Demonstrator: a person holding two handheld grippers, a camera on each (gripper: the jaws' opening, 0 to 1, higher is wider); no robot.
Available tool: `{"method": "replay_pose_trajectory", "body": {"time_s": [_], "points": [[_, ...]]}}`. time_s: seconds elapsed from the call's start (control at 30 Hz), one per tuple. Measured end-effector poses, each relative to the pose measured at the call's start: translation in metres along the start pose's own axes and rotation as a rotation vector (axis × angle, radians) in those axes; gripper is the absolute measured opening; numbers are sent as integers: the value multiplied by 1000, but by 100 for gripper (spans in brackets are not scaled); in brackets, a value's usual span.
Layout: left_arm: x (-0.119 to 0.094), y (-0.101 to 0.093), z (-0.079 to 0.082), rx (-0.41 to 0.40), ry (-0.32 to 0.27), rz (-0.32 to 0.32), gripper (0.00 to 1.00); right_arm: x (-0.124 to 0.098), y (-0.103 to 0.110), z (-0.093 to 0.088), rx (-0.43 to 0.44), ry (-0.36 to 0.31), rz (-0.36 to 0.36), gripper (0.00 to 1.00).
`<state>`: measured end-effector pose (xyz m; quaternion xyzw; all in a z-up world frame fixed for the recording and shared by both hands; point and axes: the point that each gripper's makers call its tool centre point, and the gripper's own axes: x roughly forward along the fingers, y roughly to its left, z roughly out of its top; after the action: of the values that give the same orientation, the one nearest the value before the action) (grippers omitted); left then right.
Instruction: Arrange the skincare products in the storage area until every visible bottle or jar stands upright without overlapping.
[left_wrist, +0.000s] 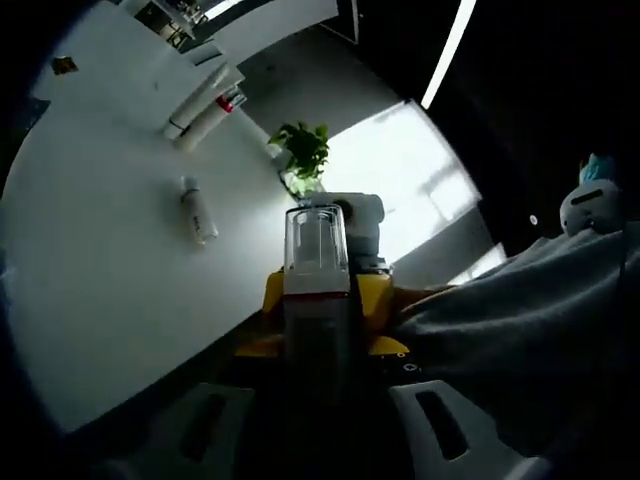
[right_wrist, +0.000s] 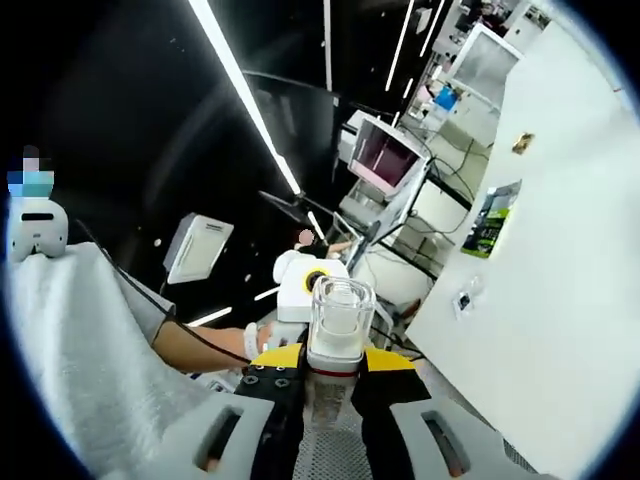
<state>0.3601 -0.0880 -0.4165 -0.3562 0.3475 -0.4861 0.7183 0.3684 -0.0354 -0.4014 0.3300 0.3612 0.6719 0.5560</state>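
Ahead of my fingers spreads the broad white table (left_wrist: 90, 290). Both pairs clamp one clear-capped bottle with a red band (left_wrist: 316, 262), upright between them. A small white bottle (left_wrist: 198, 209) lies flat beyond-left, lengthwise away, nearer my left.

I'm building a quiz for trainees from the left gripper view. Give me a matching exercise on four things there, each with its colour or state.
Things:
1 small bottle
2 plant
3 tubes
4 capped bottle

States:
a green
b lying alone on the table
c lying side by side
d clear top, red band

Pairs: 1-b; 2-a; 3-c; 4-d
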Motion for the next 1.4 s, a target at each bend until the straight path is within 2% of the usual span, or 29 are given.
{"method": "replay_pose_trajectory", "body": {"time_s": [0.1,0.2,0.33,0.37,0.43,0.5,0.53,0.67,0.83,0.97,1.03,1.13,1.2,1.3,1.4], "points": [[0,4,2,-5,-9,27,21,0,-4,1,22,-9,-17,15],[0,12,1,9,-6,84,21,-1,-10,0,33,-10,-47,16],[-1,22,2,56,-5,151,21,-2,-19,2,45,-27,-90,17],[-1,30,1,92,0,209,21,-2,-23,2,48,-29,-106,17],[0,37,-1,113,14,260,21,-4,-28,1,54,-25,-133,18],[-1,46,0,168,19,333,21,-6,-36,4,62,-44,-169,18],[-3,52,0,229,37,389,21,-8,-38,5,71,-53,-176,18],[-3,62,-7,394,114,499,21,-16,-48,17,150,-138,-207,17],[-5,68,-6,504,138,568,21,-15,-49,13,155,-124,-211,18],[-5,74,-15,596,213,613,21,-13,-55,5,162,-87,-240,18],[-3,73,-18,591,219,607,21,-16,-56,-1,118,-39,-257,17],[-3,71,-17,563,207,575,21,-16,-52,2,102,-41,-244,17],[0,67,-19,482,193,522,20,-16,-49,2,67,-31,-241,16],[1,65,-24,395,203,464,20,-14,-46,1,26,-12,-237,16],[4,59,-25,332,188,406,21,-11,-35,5,-70,-8,-210,16]]}}
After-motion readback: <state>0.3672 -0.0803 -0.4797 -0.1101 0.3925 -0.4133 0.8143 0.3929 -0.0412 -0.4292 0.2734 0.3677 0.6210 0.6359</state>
